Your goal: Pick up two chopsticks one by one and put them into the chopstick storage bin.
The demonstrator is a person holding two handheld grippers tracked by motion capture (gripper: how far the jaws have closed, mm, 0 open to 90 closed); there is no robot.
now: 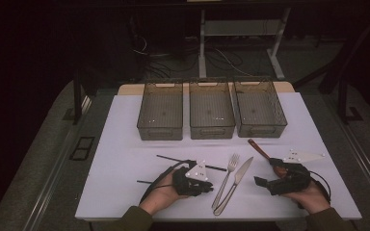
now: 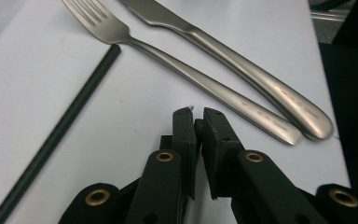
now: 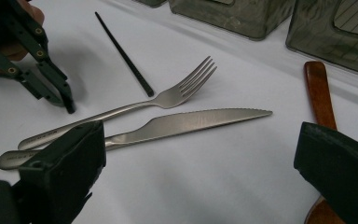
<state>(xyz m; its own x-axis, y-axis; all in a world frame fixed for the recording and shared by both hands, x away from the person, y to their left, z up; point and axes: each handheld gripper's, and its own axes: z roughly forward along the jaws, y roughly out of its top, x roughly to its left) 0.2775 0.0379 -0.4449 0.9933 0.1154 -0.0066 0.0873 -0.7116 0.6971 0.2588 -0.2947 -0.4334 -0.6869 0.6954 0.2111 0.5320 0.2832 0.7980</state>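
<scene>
Two stiff, slick steel pieces: fork (image 2: 200,79) at 1 o'clock of nearly closed, empty left gripper (image 2: 196,122); grip mid-handle; right gripper (image 3: 200,154) wide.

One camera hangs high above my side, facing forward and down on the tabletop (image 1: 125,125). My two jaw cameras sit low and close, each looking toward the fork (image 2: 177,58) from opposite sides; all three views share it.
</scene>
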